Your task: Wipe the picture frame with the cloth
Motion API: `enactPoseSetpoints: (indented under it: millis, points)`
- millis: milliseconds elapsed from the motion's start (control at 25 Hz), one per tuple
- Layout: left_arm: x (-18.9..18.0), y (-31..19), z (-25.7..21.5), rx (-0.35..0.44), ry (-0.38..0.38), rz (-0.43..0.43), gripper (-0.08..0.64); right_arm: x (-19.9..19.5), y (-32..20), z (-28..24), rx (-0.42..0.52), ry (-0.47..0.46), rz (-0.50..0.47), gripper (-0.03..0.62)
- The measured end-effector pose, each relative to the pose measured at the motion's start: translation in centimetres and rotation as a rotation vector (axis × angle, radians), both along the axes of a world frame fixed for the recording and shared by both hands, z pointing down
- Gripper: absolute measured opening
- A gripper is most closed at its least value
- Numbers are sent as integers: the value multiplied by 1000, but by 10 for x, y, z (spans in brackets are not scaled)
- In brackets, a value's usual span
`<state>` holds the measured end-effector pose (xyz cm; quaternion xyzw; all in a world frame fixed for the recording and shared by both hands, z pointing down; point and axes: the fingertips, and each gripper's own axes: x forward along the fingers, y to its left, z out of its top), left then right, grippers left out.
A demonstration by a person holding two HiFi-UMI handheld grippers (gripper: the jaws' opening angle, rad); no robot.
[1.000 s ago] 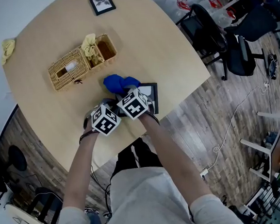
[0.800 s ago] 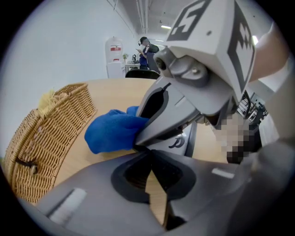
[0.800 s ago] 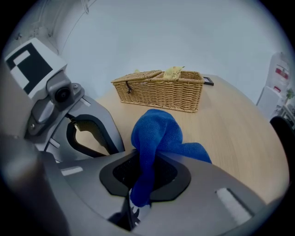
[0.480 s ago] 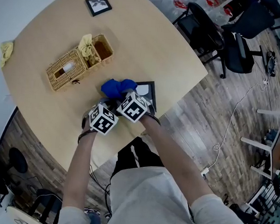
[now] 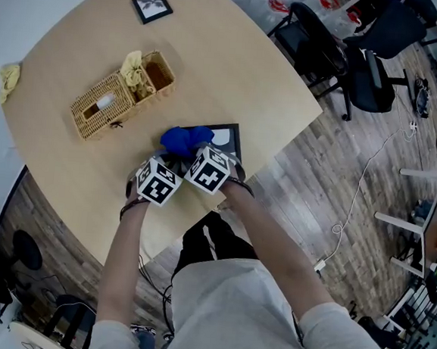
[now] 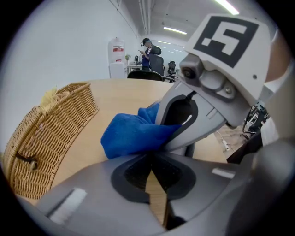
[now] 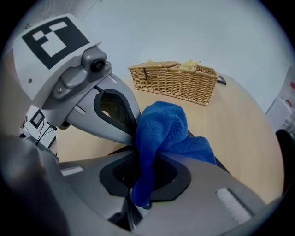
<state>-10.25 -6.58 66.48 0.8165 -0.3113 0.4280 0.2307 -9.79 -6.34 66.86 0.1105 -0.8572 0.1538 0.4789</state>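
Observation:
A black picture frame [image 5: 228,137] lies flat near the table's front edge. A blue cloth [image 5: 184,139] is bunched over its left part. My right gripper [image 7: 145,159] is shut on the cloth [image 7: 161,129], with a tail hanging between its jaws. My left gripper [image 6: 152,159] is right beside it, at the frame's near left side. Its jaws are shut with only a sliver of table showing between them. In the head view the two marker cubes [image 5: 157,180] [image 5: 210,169] hide both sets of fingertips. Most of the frame is covered by cloth and grippers.
A wicker basket [image 5: 95,111] with two compartments and a yellow cloth [image 5: 134,67] stands behind the blue cloth. A small framed picture [image 5: 151,6] lies at the table's far side. Another yellow cloth [image 5: 10,80] sits at the left edge. Office chairs [image 5: 343,55] stand to the right.
Both grippers and the cloth have shifted only slightly toward the table's near edge. The right gripper's hold on the cloth is unchanged.

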Motion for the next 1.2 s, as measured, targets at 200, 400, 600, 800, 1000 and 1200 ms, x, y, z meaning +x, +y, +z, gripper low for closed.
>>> enactPoseSetpoints:
  millis: [200, 400, 600, 800, 1000, 1200]
  points:
    - [-1, -1, 1, 5, -2, 2, 54, 0, 9, 0, -35, -27, 65, 48]
    - [0, -1, 0, 4, 1, 3, 54, -1, 16, -1, -68, -54, 174, 48]
    - [-1, -1, 0, 1, 12, 0, 54, -1, 23, -3, -86, -61, 233, 48]
    - [-2, 0, 0, -2, 30, -7, 54, -1, 34, -5, -95, -67, 236, 48]
    - [-2, -2, -1, -5, 44, -14, 54, -4, 45, -7, -76, -73, 233, 48]
    - [-2, -1, -1, -7, 49, -15, 54, -6, 52, -11, -73, -82, 215, 48]
